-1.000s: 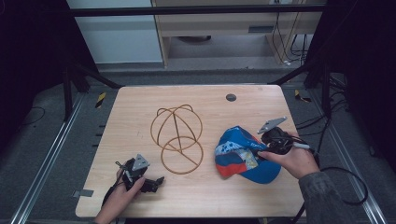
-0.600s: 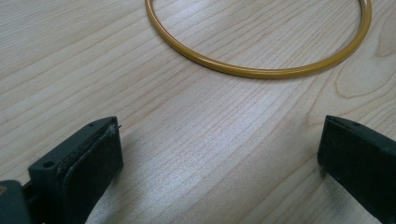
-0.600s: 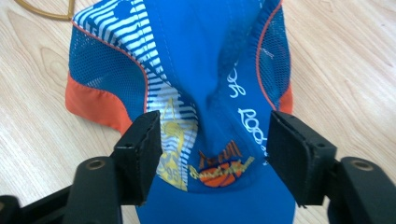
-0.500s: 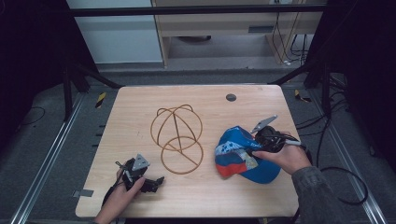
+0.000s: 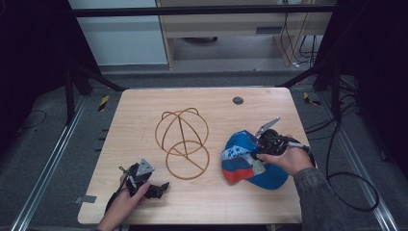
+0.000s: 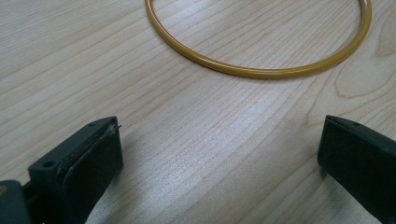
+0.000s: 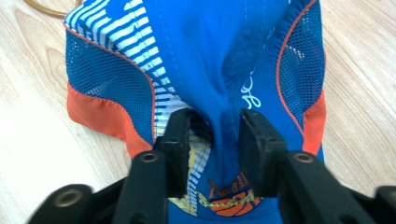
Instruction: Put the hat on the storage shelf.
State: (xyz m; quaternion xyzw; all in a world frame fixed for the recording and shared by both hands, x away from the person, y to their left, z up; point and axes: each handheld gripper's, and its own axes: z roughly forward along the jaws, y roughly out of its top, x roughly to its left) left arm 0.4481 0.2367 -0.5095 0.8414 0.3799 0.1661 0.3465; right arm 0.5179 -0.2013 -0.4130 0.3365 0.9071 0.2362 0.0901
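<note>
A blue cap (image 5: 243, 161) with orange trim and mesh panels lies on the right part of the wooden table (image 5: 211, 101). My right gripper (image 5: 260, 150) is shut on a fold of the blue cap (image 7: 219, 60), the cloth bunched between its two black jaws. A brass-coloured wire stand (image 5: 182, 139) made of rings sits at the table's middle. My left gripper (image 5: 161, 186) rests near the front left edge, open, with bare wood between its jaws. The wire stand's base ring (image 6: 261, 70) curves across the top of the left gripper view.
A small dark round disc (image 5: 237, 100) lies near the table's far edge. Metal rails (image 5: 53, 159) run along both sides of the table. A black cable (image 5: 346, 192) trails off the right side onto the floor.
My right gripper has shifted slightly left and down over the cap, and the cap's cloth has bunched up under it. The left gripper has stayed put.
</note>
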